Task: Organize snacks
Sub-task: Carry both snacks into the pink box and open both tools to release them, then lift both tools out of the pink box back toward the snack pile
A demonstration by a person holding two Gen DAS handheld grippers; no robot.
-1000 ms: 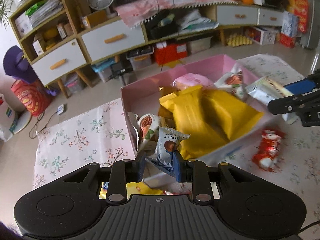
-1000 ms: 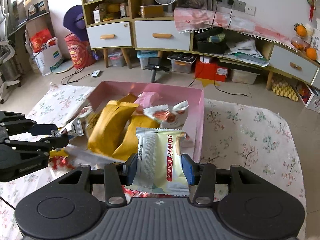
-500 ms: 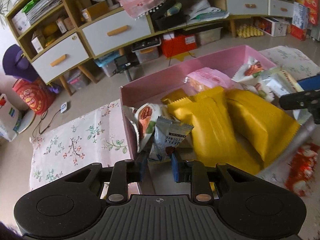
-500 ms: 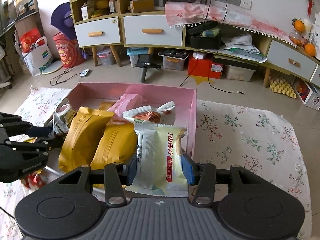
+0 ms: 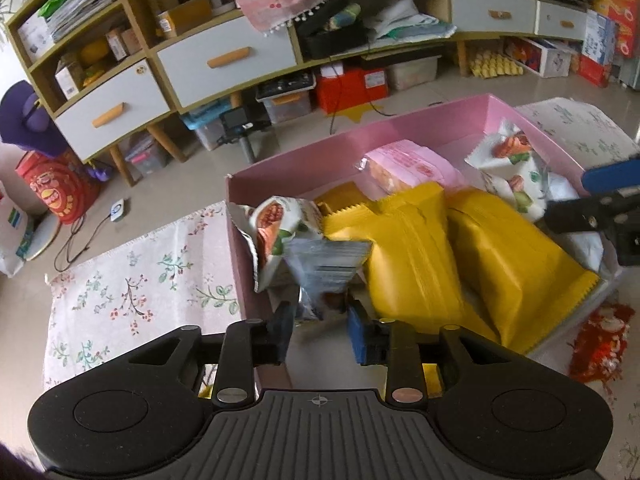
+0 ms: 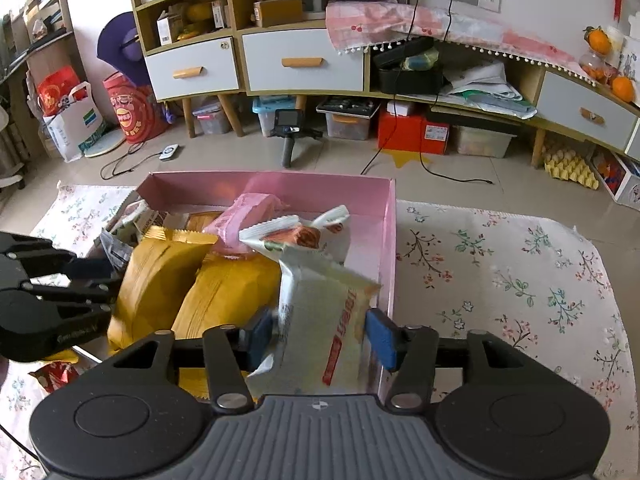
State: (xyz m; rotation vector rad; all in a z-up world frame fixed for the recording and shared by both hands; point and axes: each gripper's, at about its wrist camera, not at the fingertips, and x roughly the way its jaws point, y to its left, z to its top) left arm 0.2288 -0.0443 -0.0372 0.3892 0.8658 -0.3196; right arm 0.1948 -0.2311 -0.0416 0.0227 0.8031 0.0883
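Observation:
A pink box (image 5: pixel 352 142) (image 6: pixel 386 240) on the floral cloth holds two yellow bags (image 5: pixel 408 256) (image 6: pixel 160 276), a pink packet (image 5: pixel 408 166) and white snack packets (image 5: pixel 516 160). My left gripper (image 5: pixel 322 330) is open over the box's near left corner; a small blue-grey truffle packet (image 5: pixel 326 266) tumbles just ahead of its fingers. My right gripper (image 6: pixel 320 338) is open over the box's right side; a pale cream wafer packet (image 6: pixel 324 320) slips, tilted, between its fingers.
A red snack packet (image 5: pixel 600 344) (image 6: pixel 54 374) lies on the cloth outside the box's near side. Cabinets with drawers (image 6: pixel 300 64), storage bins and a small camera on a tripod (image 6: pixel 288 128) stand on the floor beyond the cloth.
Both grippers have moved over the box and opened. The truffle packet and the cream wafer packet, held before, are now loose and dropping into the box.

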